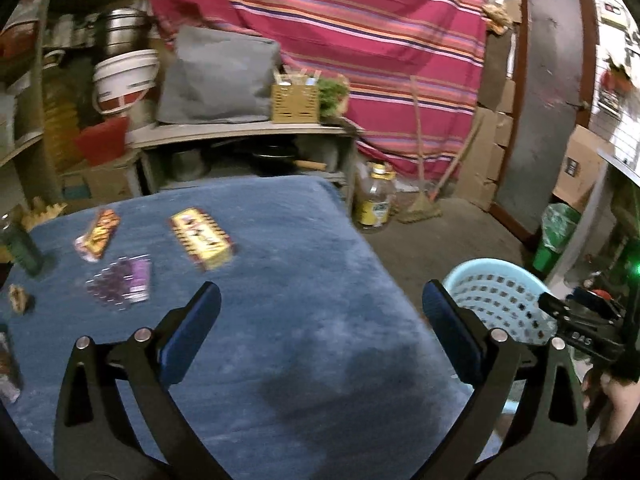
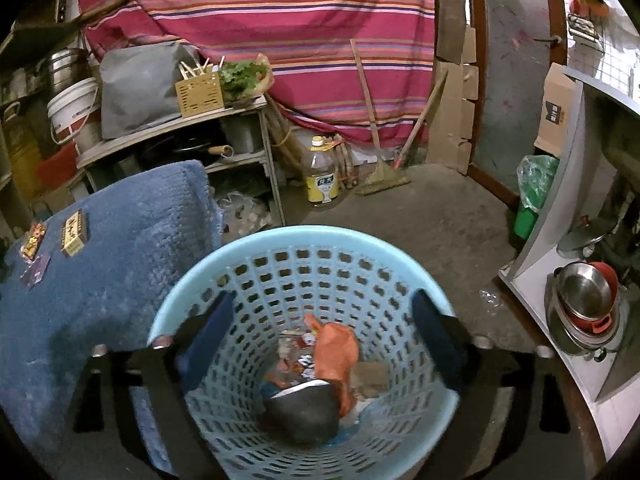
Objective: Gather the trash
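Hovering over blue-covered table (image 1: 304,280): left gripper (image 1: 320,312), jaws wide apart, nothing between them. Trash remaining on the cloth, far-left portion: yellow patterned box (image 1: 202,239), orange wrapper (image 1: 98,234) beside it, purple foil packet (image 1: 124,284) nearer, small brown scrap (image 1: 18,303) by the left edge, further wrapper (image 1: 8,364) cut off at the frame border. Dark green bottle (image 1: 22,246) upright at far left, close to the wrappers; risk of toppling on a careless sweep. Best approach, by judgement: descent straight over the box, fingers astride its short sides, pressing slightly into the soft cloth for purchase. Broad bare cloth between gripper and litter, free for travel. Table's right edge dropping off toward light blue basket (image 1: 492,300); right gripper's body visible past it.

Poised above basket (image 2: 248,252) mouth: right gripper (image 2: 324,336), jaws apart, empty, both fingertips inside the rim line. Contents at bottom: orange plastic bag (image 2: 336,352), assorted wrappers, dark rounded item (image 2: 304,412), identity unclear. Release apparently complete; withdrawal best made straight up, clear of the rim. Basket touching or just beside the table's draped edge; which, not discernible. Box (image 2: 74,232) and wrapper (image 2: 34,240) visible far left. Open concrete floor (image 2: 420,220) beyond; counter with metal bowls (image 2: 584,300) close at right, limiting swing on that side.
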